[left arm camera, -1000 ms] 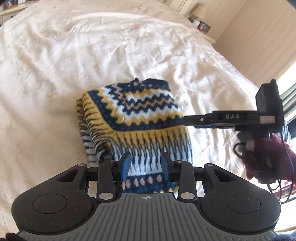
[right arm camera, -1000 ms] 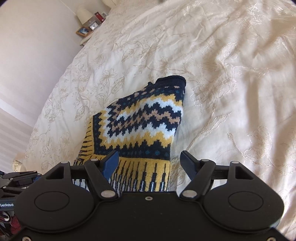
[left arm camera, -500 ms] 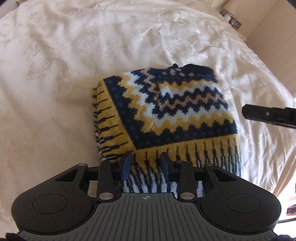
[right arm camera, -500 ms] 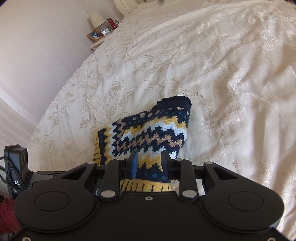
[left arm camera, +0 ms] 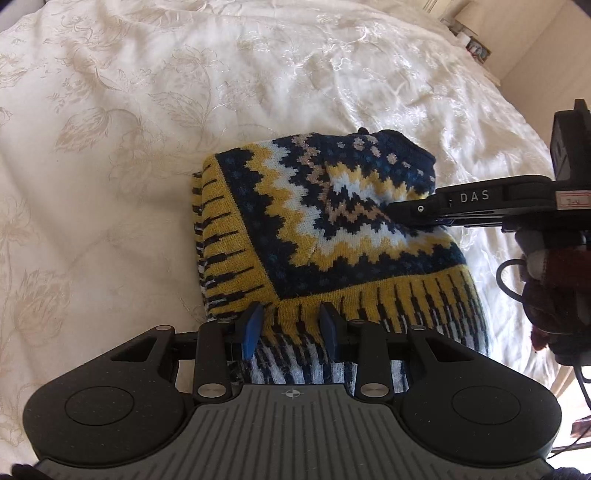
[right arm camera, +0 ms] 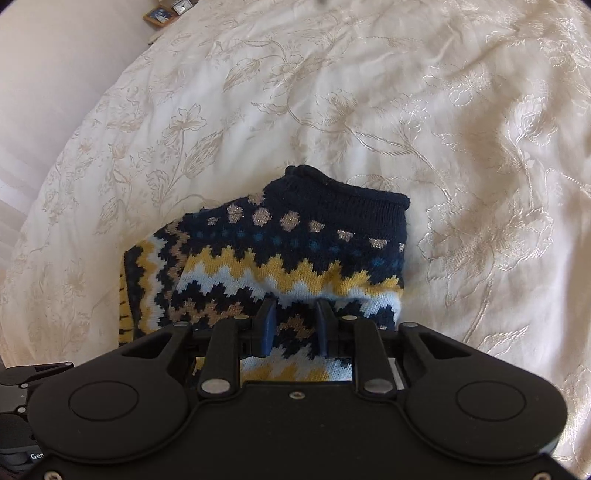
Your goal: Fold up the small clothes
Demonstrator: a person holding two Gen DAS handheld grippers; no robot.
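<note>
— What is the left wrist view showing?

— A folded knitted sweater (left arm camera: 332, 229) is lying on a bed under a cream floral bedspread (left arm camera: 129, 129). The left tongs (left arm camera: 291, 326) are sitting at its near edge, narrowed on the yellow-and-navy fringe-patterned knit, blue pads (left arm camera: 251, 326) touching the fabric on both sides. From the right, the right tongs (left arm camera: 417, 212) are reaching in sideways over the zigzag bands, carried by a person's hand in a dark red glove (left arm camera: 554, 280).

— And the right wrist view?

— The sweater (right arm camera: 280, 251) is filling the lower middle, navy collar edge farthest from the camera, the bedspread (right arm camera: 443, 129) spreading all around. The right tongs (right arm camera: 294, 325) are nearly closed — fabric is sitting between the blue pads (right arm camera: 267, 328), pinched at the zigzag rows. A picture frame (right arm camera: 159, 14) is standing at the far upper left.
</note>
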